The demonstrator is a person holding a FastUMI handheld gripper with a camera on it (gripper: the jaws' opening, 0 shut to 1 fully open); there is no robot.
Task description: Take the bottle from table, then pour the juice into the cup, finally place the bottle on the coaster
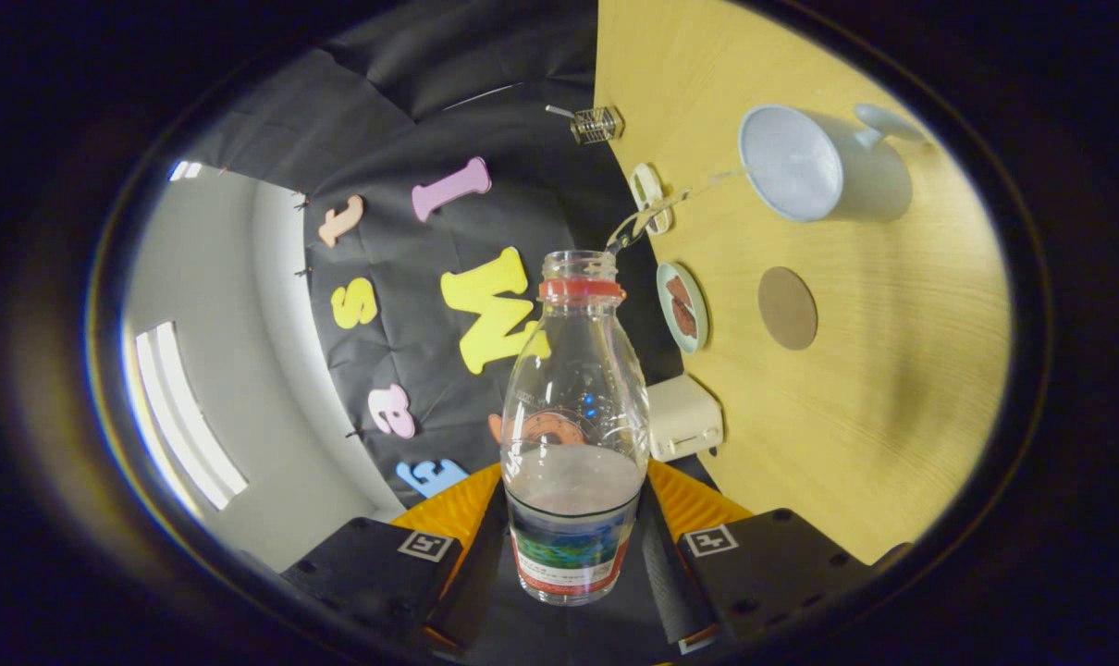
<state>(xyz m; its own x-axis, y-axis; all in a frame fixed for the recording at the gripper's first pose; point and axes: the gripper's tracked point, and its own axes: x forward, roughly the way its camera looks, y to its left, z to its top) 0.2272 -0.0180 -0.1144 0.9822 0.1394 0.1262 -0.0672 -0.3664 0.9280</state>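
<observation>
You've got the gripper (573, 546) clamped on the bottle (573, 435), rolled sideways so its open mouth faces the cup (805, 166) for pouring.

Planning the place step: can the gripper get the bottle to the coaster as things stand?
Probably yes. The gripper is shut on the bottle, and the coaster lies bare on the table, apart from the cup.

Bottles: 1 bottle (573, 425), clamped between both fingers of the gripper (573, 555)
Cups: 1 cup (814, 166)
Coasters: 1 coaster (787, 308)
Plates: 1 plate (682, 307)
Toasters: 1 toaster (684, 418)
Wire baskets: 1 wire basket (596, 124)
</observation>
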